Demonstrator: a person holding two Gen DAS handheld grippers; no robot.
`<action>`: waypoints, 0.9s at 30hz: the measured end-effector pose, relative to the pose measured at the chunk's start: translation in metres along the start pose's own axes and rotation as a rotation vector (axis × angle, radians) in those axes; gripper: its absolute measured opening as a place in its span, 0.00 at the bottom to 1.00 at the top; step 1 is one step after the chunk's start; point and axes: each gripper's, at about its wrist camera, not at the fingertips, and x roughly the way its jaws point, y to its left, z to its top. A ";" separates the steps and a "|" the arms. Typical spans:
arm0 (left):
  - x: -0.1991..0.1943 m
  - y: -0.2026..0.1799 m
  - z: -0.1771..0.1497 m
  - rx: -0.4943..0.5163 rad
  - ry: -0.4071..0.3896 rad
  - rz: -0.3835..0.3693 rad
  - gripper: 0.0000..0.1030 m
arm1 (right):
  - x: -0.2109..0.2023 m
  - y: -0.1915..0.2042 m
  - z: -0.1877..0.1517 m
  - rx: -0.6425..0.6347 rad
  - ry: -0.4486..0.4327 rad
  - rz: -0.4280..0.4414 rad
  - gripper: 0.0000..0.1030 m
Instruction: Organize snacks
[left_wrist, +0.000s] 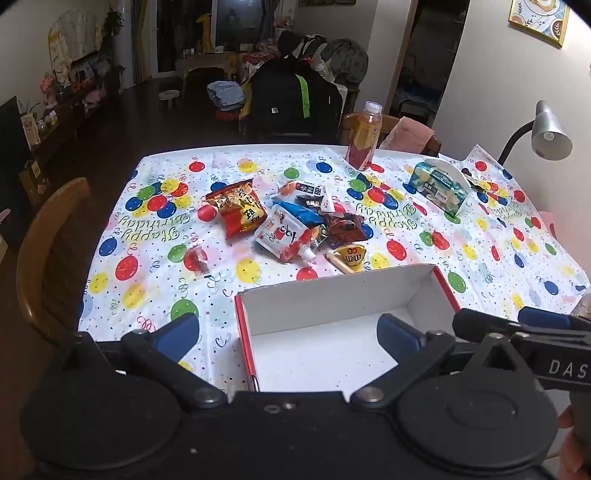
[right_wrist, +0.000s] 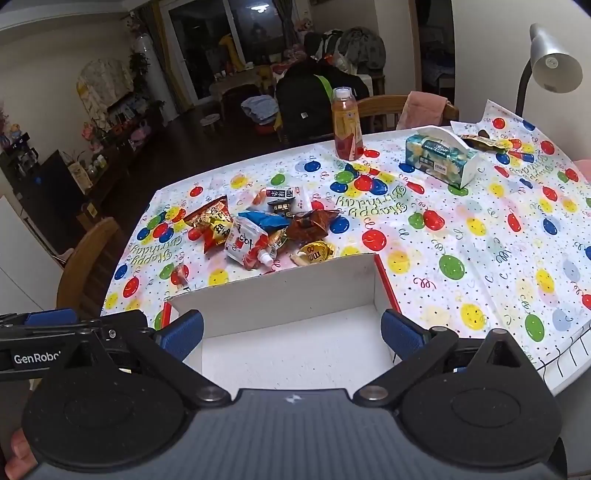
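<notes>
Left tool (left_wrist: 288, 334) and right tool (right_wrist: 291, 332) both hang with fingers spread wide and nothing between them, over the near end of the red-edged white box (left_wrist: 332, 295), whose near wall is cut off behind the tool bodies. The snacks lie in a heap on the desk (left_wrist: 147, 295) just beyond the box: red chip bag (left_wrist: 236, 208), white spout pouch (left_wrist: 286, 234), blue pack half buried under it, brown wrapper (left_wrist: 343, 225), yellow cup (left_wrist: 351, 256); labels too blurred to read. Small red packet (left_wrist: 195, 260) lies apart to the left; bottle (left_wrist: 364, 134) and tissue box (left_wrist: 439, 186) stand at the far edge.
</notes>
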 end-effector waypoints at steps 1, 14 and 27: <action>0.000 0.000 0.000 0.000 0.000 0.000 0.99 | 0.001 -0.003 0.001 0.001 0.001 0.005 1.00; -0.009 0.000 -0.009 0.022 0.012 -0.022 0.99 | -0.007 -0.002 -0.003 0.010 -0.007 -0.026 1.00; -0.013 -0.004 -0.011 0.037 0.010 -0.043 0.99 | -0.017 -0.006 -0.011 0.028 -0.020 -0.045 1.00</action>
